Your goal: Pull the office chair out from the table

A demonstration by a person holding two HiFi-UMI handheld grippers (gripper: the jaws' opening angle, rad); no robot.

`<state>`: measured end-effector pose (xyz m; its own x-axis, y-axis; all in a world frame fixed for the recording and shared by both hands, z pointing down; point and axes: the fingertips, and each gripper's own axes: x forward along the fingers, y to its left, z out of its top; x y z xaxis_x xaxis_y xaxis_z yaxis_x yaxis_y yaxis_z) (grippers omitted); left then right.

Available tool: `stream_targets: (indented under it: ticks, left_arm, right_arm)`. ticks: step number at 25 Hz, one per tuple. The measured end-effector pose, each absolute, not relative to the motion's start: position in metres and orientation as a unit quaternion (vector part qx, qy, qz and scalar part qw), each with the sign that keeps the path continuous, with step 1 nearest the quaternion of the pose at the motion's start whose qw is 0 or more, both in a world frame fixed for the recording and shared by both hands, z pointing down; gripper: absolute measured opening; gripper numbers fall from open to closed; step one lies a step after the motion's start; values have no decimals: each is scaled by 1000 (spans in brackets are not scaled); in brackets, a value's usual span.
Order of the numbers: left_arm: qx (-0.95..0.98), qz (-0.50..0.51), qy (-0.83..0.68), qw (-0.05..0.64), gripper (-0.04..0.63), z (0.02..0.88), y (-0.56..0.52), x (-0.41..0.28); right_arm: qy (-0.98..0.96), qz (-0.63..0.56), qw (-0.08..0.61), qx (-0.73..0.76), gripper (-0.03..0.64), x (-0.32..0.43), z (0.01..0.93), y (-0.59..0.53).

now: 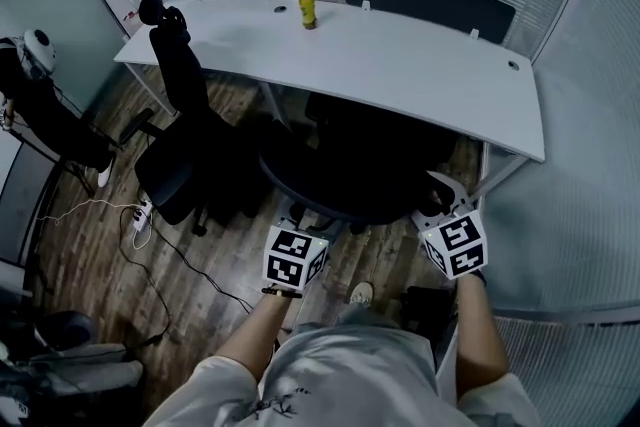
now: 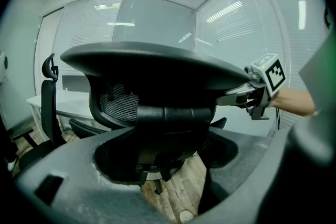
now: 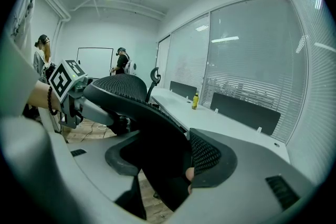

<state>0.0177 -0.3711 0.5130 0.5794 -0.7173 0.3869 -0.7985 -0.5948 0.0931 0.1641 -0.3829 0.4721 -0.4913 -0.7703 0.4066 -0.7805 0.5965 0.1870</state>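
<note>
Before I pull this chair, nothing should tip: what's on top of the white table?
Beyond the office chair, a yellow bottle stands on the white table; another chair's headrest hides its far-left corner.

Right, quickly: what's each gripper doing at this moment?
Left gripper: closed on the office chair, at its backrest.
Right gripper: closed on the same backrest.

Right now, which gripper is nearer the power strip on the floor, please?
Left. The left gripper holds the chair back nearest the power strip; the right gripper holds its far side.
</note>
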Motion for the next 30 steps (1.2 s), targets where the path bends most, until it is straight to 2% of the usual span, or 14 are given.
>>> stream_targets:
  ticks: [30]
  left_arm:
    - [880,141,-435,125,327,506,-236,-19]
  right_arm:
    - [-862,6,226,455,207,130,474,-244]
